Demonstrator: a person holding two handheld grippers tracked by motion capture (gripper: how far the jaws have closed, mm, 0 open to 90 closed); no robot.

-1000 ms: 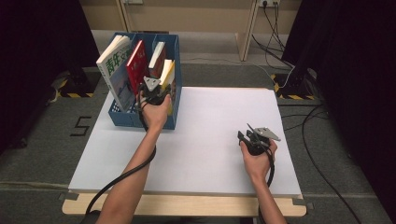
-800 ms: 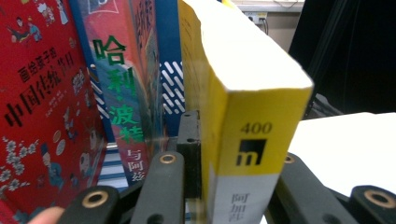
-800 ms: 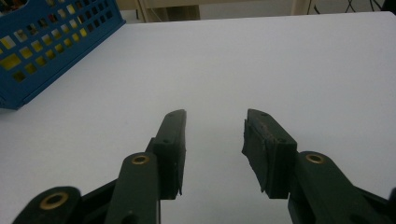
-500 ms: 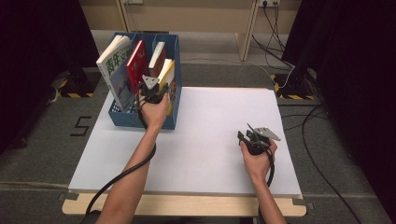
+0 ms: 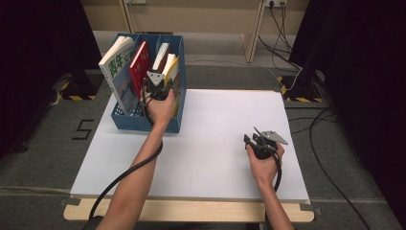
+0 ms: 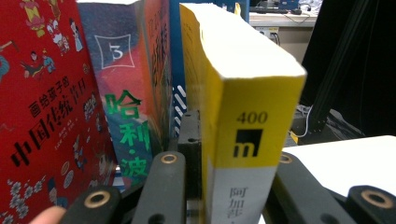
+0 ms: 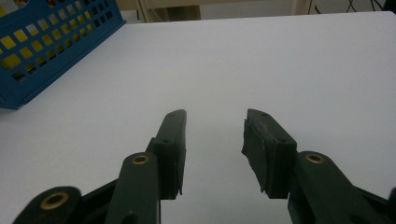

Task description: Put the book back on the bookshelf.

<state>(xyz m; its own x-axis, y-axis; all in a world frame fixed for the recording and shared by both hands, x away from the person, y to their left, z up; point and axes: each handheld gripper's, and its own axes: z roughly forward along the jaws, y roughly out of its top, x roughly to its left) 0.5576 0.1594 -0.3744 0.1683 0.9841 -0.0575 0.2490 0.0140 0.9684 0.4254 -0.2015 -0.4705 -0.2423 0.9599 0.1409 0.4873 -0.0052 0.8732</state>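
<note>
The left tool [image 6: 233, 186] has just been closing and now grips the yellow book [image 6: 247, 112] upright in the blue rack [image 5: 139, 120] at the bench's [image 5: 215, 143] far-left corner. The right tool [image 7: 212, 140] rests wide, empty, near the right edge.

The book [image 6: 247, 116] is showing a yellow spine over a white lower band, with a black square logo and black digits. The neighbouring book [image 6: 42, 116] is showing red with small multicoloured figures. The slotted rack [image 5: 143, 120] is showing blue; the table top [image 5: 215, 143] is showing plain white.
</note>
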